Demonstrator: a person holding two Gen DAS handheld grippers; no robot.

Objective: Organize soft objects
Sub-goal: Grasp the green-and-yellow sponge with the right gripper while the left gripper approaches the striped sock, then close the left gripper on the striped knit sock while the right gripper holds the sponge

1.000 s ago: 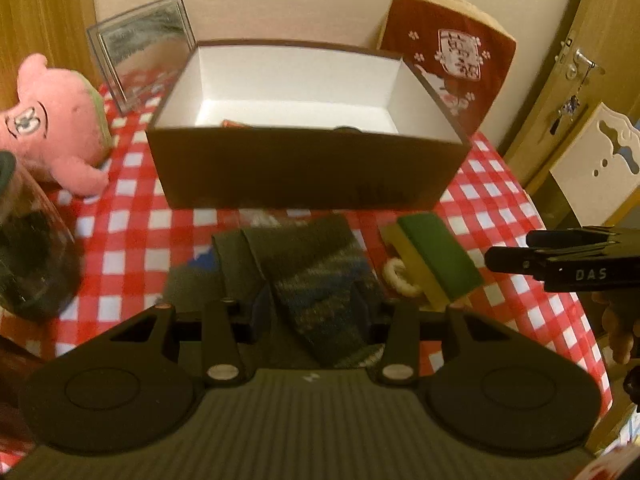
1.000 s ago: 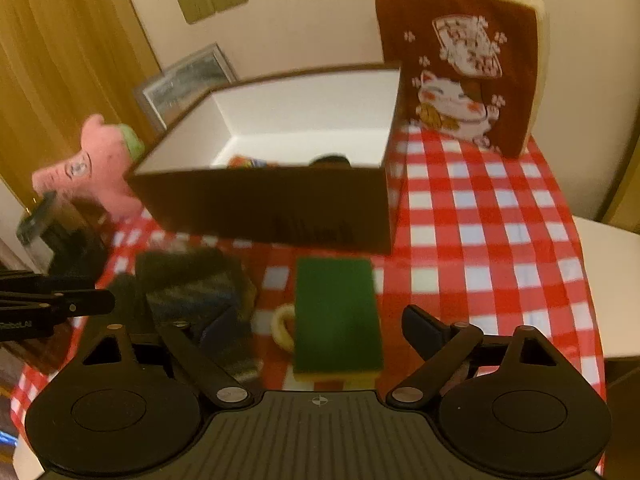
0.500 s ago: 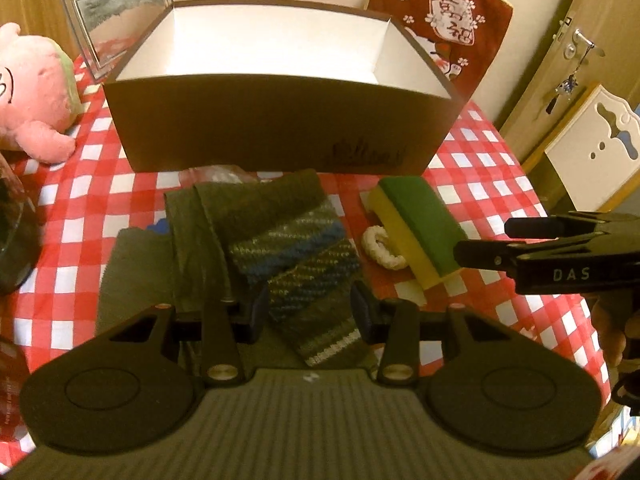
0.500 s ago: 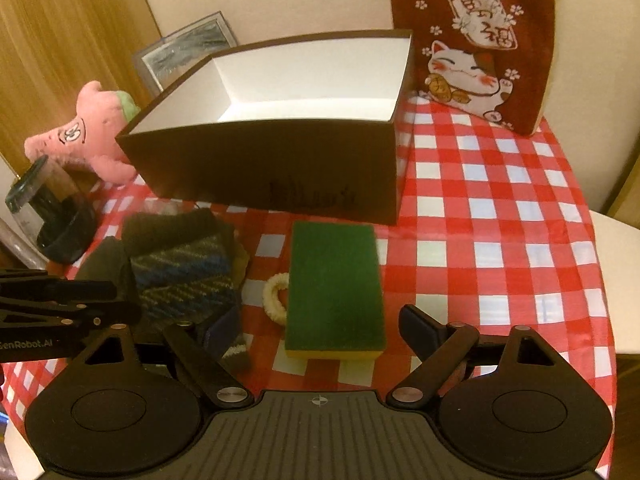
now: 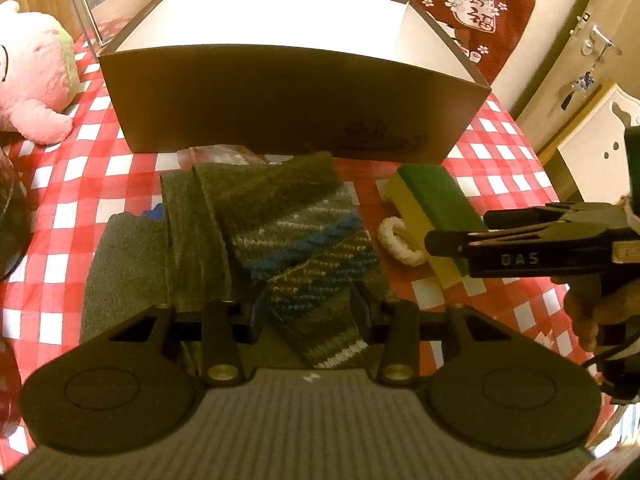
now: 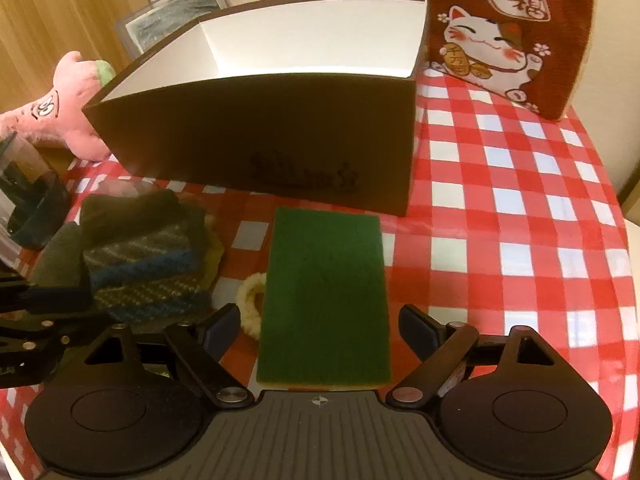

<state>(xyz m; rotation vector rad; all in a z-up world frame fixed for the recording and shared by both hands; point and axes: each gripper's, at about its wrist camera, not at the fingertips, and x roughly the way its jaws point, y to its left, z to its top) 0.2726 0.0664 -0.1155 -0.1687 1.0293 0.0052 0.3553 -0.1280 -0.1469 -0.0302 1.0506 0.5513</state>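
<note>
A pile of dark knitted socks (image 5: pixel 280 240) lies on the red-checked cloth in front of a brown box (image 5: pixel 280 100). My left gripper (image 5: pixel 308 310) hangs low over it, open, with the striped sock's end between its fingers. The pads do not visibly press on it. To the right lies a green-and-yellow sponge (image 6: pixel 324 300), with a white fluffy hair tie (image 6: pixel 248 300) against its left side. My right gripper (image 6: pixel 320 328) is open wide, one finger on each side of the sponge's near end, with a gap on both sides. From here the box's floor is hidden.
A pink plush toy (image 5: pixel 32 80) sits left of the box, and a red cat cushion (image 6: pixel 500 32) leans on the wall behind its right corner. A framed picture (image 6: pixel 172 12) stands behind. A dark glass jar (image 6: pixel 32 200) stands at far left. The table edge (image 6: pixel 616 208) runs along the right.
Both grippers have sunk toward the table and come closer to the socks and the sponge. The box rim has risen in view and now hides what lies inside.
</note>
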